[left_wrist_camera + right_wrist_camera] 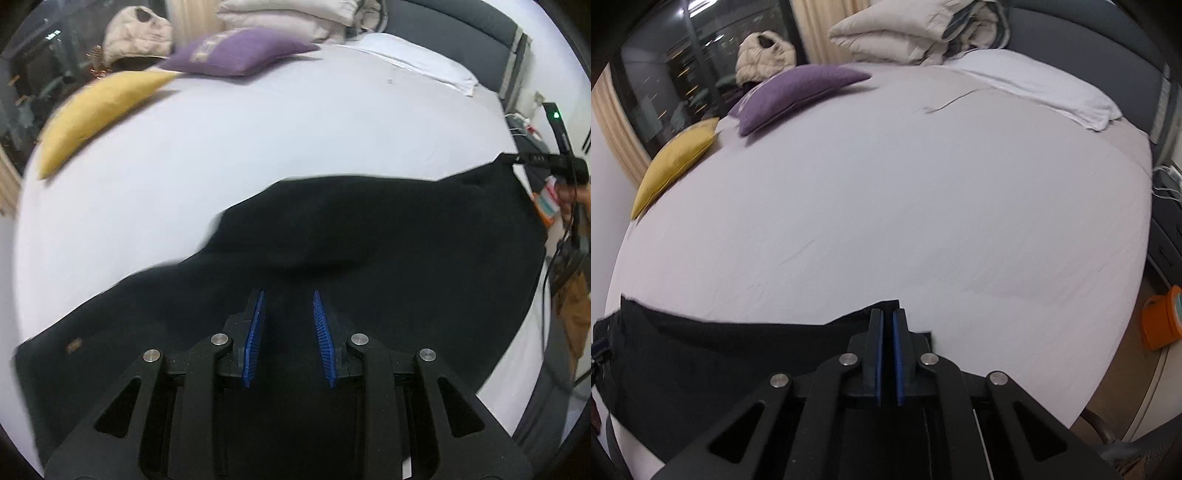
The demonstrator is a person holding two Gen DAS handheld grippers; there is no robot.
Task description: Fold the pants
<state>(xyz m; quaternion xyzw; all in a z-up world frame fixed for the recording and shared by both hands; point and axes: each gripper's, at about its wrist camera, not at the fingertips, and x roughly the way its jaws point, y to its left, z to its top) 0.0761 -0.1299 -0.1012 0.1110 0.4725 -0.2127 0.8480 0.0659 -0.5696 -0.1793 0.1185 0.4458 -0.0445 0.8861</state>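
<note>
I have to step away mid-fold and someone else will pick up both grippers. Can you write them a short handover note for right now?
Left hand-held gripper: pads part-closed with black pants fabric between them.
Right hand-held gripper: shut on a corner of the pants.
The pants are spread across the near edge of the bed; the cushions and bedding lie far back.
Done: both ends gripped.
Left: the fold itself, then smoothing.

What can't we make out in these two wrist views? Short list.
- Left wrist view: whether the left gripper pinches the black fabric pants; dark cloth fills the gap between the blue ribbed pads.
- Left wrist view: pants' near edge, hidden under the gripper body.
- Left wrist view: small label on the pants, too small to read.
- Right wrist view: right gripper is shut at the pants' edge; its tips cover the pinch itself.
- Right wrist view: pants' left end, cut off by the frame edge.
</note>
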